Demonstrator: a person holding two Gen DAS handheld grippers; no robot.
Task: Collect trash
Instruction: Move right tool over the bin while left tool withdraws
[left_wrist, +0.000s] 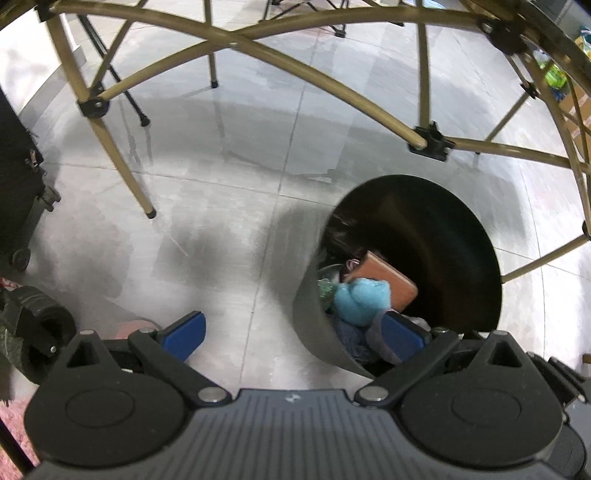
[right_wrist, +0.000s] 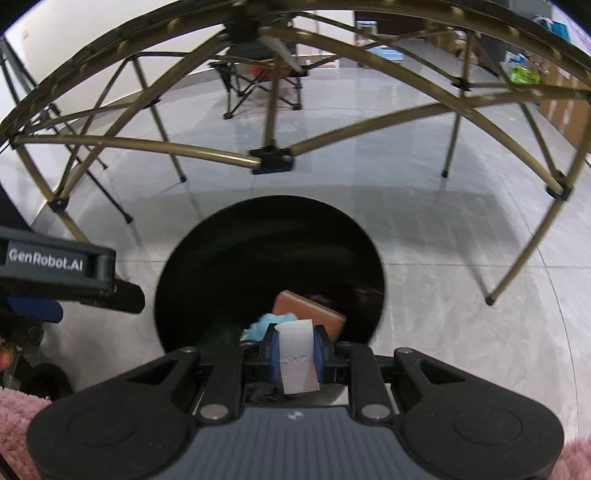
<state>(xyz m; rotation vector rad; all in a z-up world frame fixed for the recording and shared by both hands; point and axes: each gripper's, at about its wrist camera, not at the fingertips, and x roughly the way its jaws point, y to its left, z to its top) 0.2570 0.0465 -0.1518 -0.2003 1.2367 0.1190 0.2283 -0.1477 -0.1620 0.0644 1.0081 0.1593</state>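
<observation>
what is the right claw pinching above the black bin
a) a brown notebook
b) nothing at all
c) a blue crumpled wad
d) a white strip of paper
d: the right claw has its blue pads closed on a white strip of paper, while the blue wad and brown notebook lie down inside the bin.

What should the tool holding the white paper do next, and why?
Probably open the right tool and let go. It is shut on the white paper, and the black bin sits right below with other trash already inside, so the paper should drop in.
</observation>
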